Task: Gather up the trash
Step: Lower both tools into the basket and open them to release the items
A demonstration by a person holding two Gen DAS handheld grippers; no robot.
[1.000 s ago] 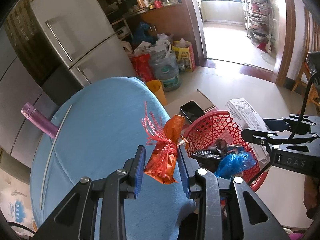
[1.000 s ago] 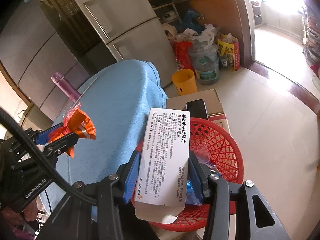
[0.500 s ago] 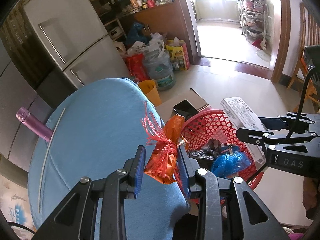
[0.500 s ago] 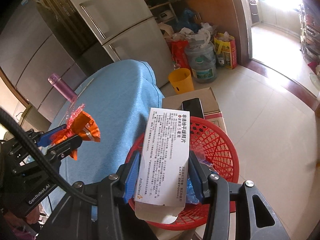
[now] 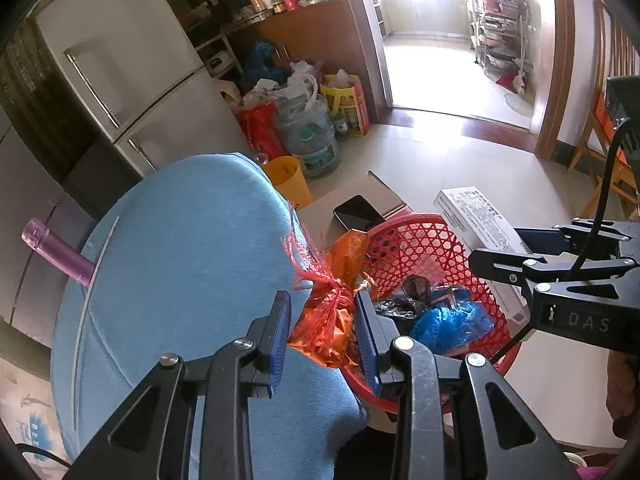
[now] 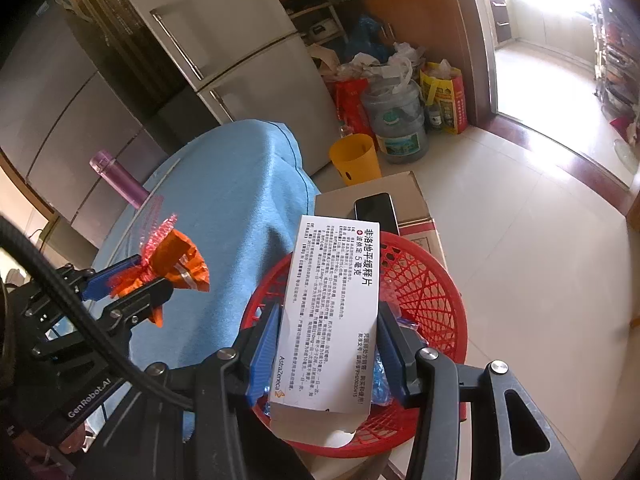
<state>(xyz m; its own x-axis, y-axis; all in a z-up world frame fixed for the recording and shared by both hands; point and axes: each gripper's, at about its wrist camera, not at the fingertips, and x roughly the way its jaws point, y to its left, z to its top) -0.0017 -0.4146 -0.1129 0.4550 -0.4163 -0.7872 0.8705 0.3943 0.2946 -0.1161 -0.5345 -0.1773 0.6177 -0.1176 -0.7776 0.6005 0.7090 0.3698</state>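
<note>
- Carrying trash: left gripper [image 5: 322, 322] clamps an orange wrapper [image 5: 334, 304], right gripper [image 6: 326, 346] a white carton [image 6: 330, 312].
- Next — release both over the red basket [image 6: 434, 292], right of the table.

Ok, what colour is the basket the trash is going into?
Red, an open plastic lattice basket; the right wrist view shows it best.

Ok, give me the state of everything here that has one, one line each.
left gripper: shut on the orange wrapper
right gripper: shut on the white medicine box, held over the basket
red basket: upright, holding blue and black trash
phone: screen dark, flat on the cardboard box
fridge: doors closed
</note>
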